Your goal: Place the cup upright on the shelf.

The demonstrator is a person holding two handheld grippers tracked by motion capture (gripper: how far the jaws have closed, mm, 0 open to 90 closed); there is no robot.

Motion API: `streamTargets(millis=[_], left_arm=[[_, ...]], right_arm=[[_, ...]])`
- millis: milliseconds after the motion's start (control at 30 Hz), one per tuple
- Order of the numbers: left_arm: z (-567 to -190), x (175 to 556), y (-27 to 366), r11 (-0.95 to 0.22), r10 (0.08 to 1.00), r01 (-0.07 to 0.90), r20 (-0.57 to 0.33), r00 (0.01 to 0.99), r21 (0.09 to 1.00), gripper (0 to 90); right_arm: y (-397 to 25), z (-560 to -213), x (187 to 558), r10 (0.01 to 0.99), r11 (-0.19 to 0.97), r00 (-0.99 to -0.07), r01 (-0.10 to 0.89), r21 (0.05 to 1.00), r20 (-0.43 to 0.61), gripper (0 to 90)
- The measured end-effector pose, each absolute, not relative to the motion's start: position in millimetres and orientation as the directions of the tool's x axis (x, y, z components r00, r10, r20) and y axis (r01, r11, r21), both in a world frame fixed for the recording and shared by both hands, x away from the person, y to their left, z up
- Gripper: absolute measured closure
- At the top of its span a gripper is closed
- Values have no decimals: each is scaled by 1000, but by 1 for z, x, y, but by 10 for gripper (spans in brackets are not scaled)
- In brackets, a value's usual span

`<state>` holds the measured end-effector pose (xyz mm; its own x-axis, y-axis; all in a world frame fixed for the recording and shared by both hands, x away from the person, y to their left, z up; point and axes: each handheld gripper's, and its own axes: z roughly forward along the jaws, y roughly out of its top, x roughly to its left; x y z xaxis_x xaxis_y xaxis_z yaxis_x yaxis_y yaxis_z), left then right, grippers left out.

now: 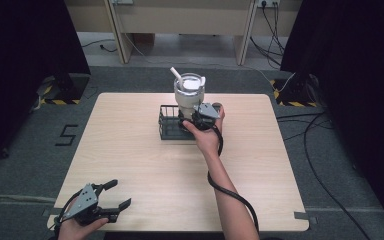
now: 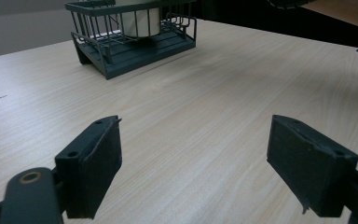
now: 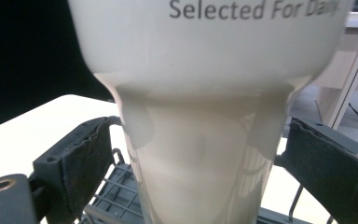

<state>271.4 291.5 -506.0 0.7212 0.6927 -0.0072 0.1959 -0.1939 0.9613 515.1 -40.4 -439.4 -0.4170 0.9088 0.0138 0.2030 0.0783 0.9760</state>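
Note:
A cream tumbler (image 1: 188, 97) with a clear lid and a white straw stands upright in a dark wire basket (image 1: 167, 127) at the far middle of the wooden table (image 1: 130, 155). My right gripper (image 1: 190, 116) is open around the tumbler's narrow lower part. In the right gripper view the tumbler (image 3: 200, 70) fills the space between the pads (image 3: 74, 168), which sit close on either side, above the basket (image 3: 116, 198). My left gripper (image 1: 119, 193) rests open at the table's near left corner, with nothing between its jaws. From the left gripper (image 2: 193, 163), the basket (image 2: 98, 60) and tumbler (image 2: 140, 21) lie far ahead.
Bare wood stretches between the basket and the near edge. Black curtains flank the table, cables run over the grey floor at the right, and a light wooden bench stands behind.

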Motion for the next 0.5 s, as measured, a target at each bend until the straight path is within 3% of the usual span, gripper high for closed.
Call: streamTargets(millis=[500], left_arm=[[-506,271,291,-193,694,196,-8,720,961,171]], right_arm=[[-57,-437,498,902,80,-432,207,975,18,74]])
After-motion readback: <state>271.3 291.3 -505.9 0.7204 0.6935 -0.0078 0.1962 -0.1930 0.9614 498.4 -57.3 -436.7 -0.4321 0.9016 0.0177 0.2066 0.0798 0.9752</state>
